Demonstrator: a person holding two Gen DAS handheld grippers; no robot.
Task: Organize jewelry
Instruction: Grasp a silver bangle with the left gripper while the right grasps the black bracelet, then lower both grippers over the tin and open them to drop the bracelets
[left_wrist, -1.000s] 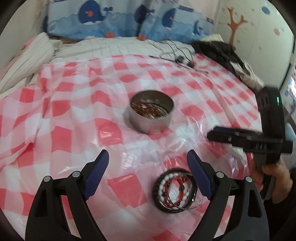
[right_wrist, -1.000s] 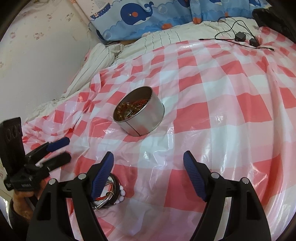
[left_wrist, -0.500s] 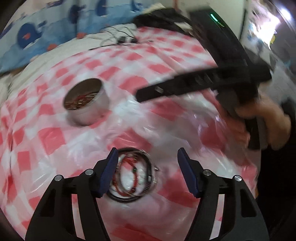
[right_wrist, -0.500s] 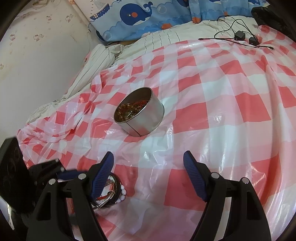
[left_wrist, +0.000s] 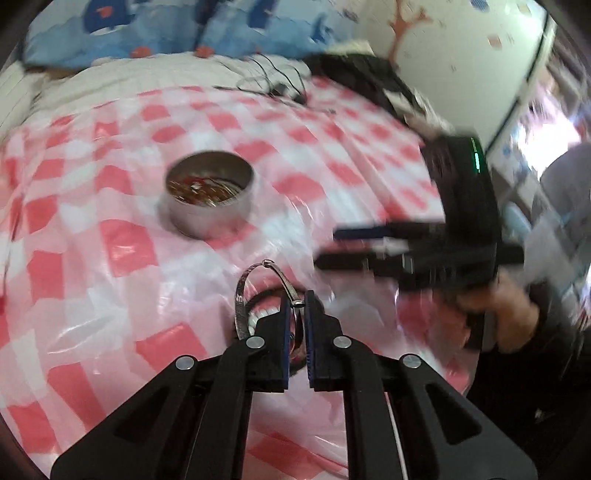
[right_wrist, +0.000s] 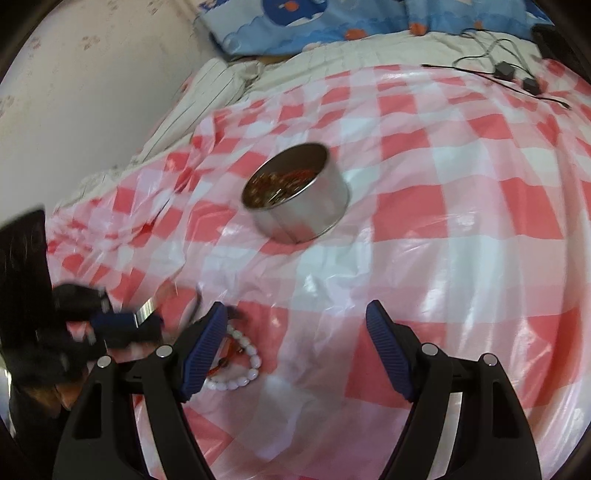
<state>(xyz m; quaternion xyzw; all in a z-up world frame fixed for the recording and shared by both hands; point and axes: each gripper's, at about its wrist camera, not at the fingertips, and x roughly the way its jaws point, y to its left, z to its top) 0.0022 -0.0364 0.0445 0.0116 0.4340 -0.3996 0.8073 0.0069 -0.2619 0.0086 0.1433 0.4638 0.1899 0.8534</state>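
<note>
Bed spread with a red-checked plastic sheet (right_wrist: 461, 206). Ahead of both sets of fingers, well apart from them, stood the round tin (left_wrist: 210, 197), jewelry already inside.

Your left gripper (left_wrist: 296, 306) had just been closing; its pads were clamped on the silver bangle (left_wrist: 242, 291), which looped up past the fingertips. Pick-up step, by my reading; next you'd carry it over the tin's rim and release.

Your right gripper (right_wrist: 297, 343) stood wide, holding nothing.

White-beaded bracelet (right_wrist: 240, 363) lay beside its left finger, partly hidden. Blurred: whether the bangle was clear of the remaining bracelets couldn't be told.
</note>
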